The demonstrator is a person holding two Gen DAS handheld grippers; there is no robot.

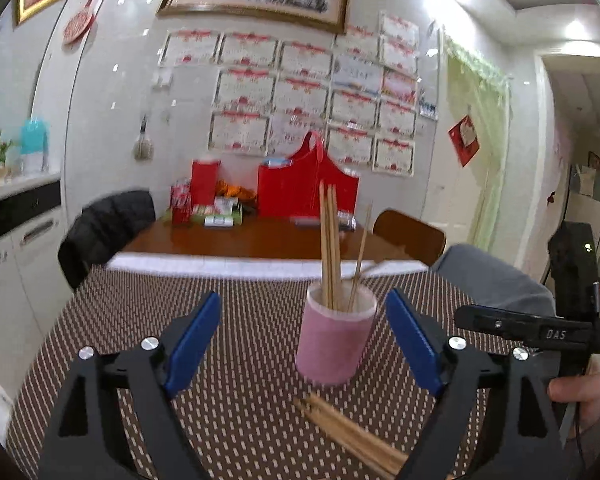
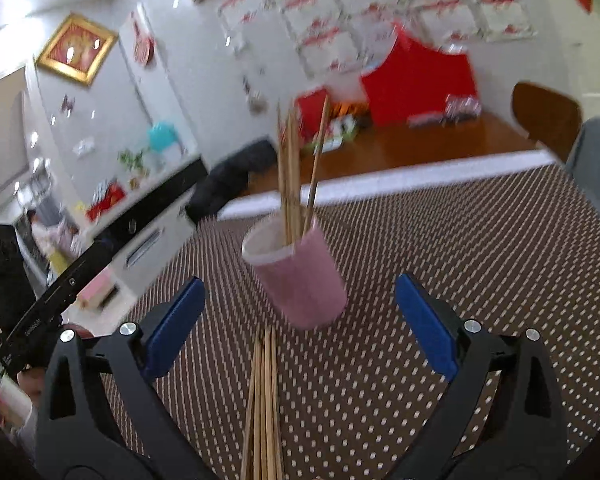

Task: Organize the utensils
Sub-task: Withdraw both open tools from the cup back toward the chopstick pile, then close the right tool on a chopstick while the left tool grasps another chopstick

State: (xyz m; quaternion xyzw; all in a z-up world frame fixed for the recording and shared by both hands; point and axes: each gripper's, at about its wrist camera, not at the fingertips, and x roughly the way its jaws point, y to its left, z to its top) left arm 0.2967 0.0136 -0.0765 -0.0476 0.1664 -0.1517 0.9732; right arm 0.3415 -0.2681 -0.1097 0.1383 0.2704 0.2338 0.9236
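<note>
Gaping wide and empty, the right gripper should drop squarely over the chopsticks just below it, short of the cup.

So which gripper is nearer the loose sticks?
Right. The right gripper is open right over the loose sticks; the left gripper is open around the cup, sticks lower right.
</note>
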